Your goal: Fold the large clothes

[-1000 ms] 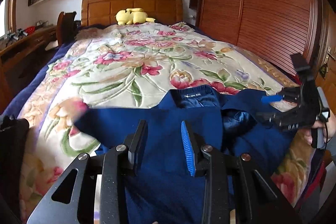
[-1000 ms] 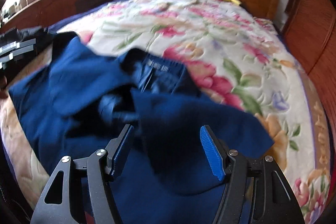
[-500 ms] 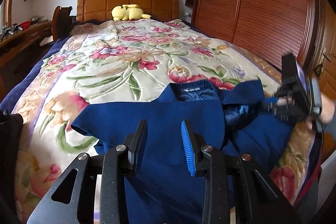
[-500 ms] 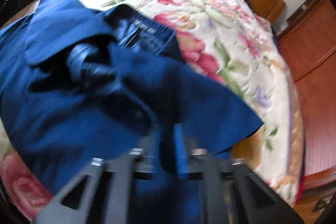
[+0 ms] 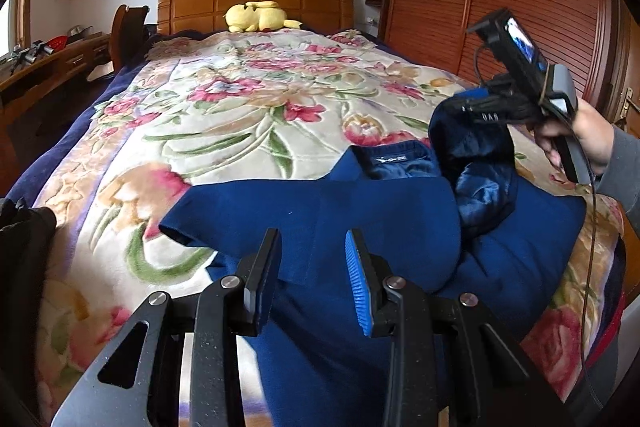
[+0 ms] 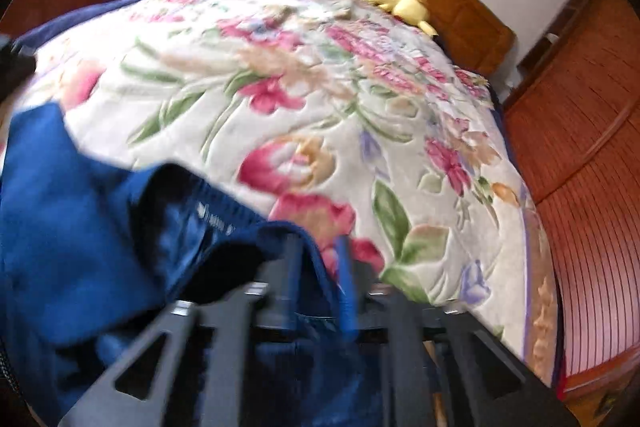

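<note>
The right gripper point(image 6: 318, 267), jaws opening, pinches a lifted fold of the dark blue lined jacket point(image 5: 360, 211); the left gripper point(image 5: 312, 279) hovers part-open, holding nothing.

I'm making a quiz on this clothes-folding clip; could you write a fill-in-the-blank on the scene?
1. The garment being folded is dark ____.
2. The right gripper lifts a fold of the garment above the ____.
3. A ____ plush toy lies by the headboard.
4. Between the left gripper fingers there is ____.

Missing words: blue; bed; yellow; nothing
</note>
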{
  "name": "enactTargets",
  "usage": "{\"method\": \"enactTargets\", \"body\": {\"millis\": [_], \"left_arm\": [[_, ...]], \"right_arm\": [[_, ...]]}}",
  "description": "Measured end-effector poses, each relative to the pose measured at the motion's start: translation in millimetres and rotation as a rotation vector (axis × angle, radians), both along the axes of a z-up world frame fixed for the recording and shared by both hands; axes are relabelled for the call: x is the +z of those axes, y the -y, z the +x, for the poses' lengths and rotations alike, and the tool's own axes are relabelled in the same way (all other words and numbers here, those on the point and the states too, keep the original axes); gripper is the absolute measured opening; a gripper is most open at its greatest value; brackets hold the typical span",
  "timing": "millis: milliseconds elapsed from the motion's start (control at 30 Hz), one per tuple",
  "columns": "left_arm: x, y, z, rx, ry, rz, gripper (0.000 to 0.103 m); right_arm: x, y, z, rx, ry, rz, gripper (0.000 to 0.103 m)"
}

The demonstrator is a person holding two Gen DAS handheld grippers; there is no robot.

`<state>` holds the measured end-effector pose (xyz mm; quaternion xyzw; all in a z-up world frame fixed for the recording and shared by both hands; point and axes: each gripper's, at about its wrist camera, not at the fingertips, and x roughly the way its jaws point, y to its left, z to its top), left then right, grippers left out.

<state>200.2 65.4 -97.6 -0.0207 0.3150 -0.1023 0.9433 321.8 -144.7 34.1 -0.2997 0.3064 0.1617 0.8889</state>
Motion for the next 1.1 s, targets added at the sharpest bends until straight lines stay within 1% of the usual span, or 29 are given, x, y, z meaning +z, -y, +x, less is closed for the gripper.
{"method": "enactTargets", "body": {"millis": [33, 67, 133, 233, 300, 367, 467, 533, 600, 733, 767, 867, 933, 967, 1000, 1033, 1067, 1100], "left_arm": [[-0.6, -1.1, -0.1, 0.001, -0.001, -0.002, 0.034], [-1.2, -2.7, -0.1, 0.005, -0.001, -0.004, 0.034], [-2.4, -5.1, -0.3, 0.008, -0.002, -0.005, 0.034], [-3.0, -8.1, -0.2, 0.012, -0.002, -0.007, 0.034], [-3.3, -9.9, 0.4, 0.015, -0.005, -0.007, 0.034], [-3.2, -10.9, 0.2, 0.015, -0.005, -0.008, 0.034], [-2.9, -11.5, -0.9, 0.016, -0.004, -0.008, 0.034], [-2.7, -11.6, -2.2, 0.012, -0.002, -0.006, 0.034], [-3.1, -11.3, -2.3, 0.011, -0.003, -0.005, 0.034], [-2.6, -10.9, -2.5, 0.009, -0.003, -0.007, 0.034], [-2.2, -10.4, -2.9, 0.007, -0.001, -0.007, 0.034], [-0.5, -8.4, -4.3, 0.002, 0.004, -0.007, 0.034], [0.8, -6.7, -4.1, 0.000, 0.006, -0.005, 0.034], [1.0, -6.4, -4.7, -0.001, 0.008, -0.003, 0.034], [1.4, -6.0, -4.9, -0.001, 0.009, -0.003, 0.034], [1.8, -6.0, -5.2, -0.001, 0.010, -0.003, 0.034], [2.0, -6.4, -5.6, 0.001, 0.011, -0.002, 0.034], [2.1, -7.1, -6.2, 0.002, 0.012, -0.003, 0.034]], "right_arm": [[2.4, -1.4, 0.6, -0.007, 0.030, 0.010, 0.038], [4.2, -1.4, -2.0, -0.008, 0.058, 0.022, 0.039], [11.6, -4.6, -7.4, -0.003, 0.078, 0.048, 0.045], [11.8, -5.0, -19.8, 0.039, 0.061, 0.092, 0.047], [5.7, -3.6, -28.4, 0.075, 0.055, 0.080, 0.047], [0.1, -3.5, -41.2, 0.107, 0.051, 0.045, 0.047], [-3.7, 12.9, -58.5, 0.126, 0.018, 0.041, 0.047], [-3.6, 29.1, -61.5, 0.108, -0.033, 0.059, 0.047], [-10.2, 44.1, -67.6, 0.095, -0.079, 0.071, 0.047], [-16.9, 65.0, -85.9, 0.089, -0.117, 0.080, 0.047], [-16.9, 67.0, -88.5, 0.076, -0.118, 0.064, 0.047], [-31.1, 77.8, -87.8, 0.038, -0.122, -0.010, 0.047], [-41.7, 86.5, -76.8, -0.006, -0.128, -0.061, 0.047], [-46.8, 88.9, -66.2, -0.025, -0.143, -0.069, 0.047], [-49.1, 91.9, -57.6, -0.037, -0.154, -0.071, 0.038], [-49.8, 94.2, -47.9, -0.047, -0.162, -0.077, 0.018], [-49.3, 93.3, -37.8, -0.054, -0.166, -0.088, 0.010], [-47.7, 90.7, -29.3, -0.060, -0.155, -0.101, 0.007]]}}
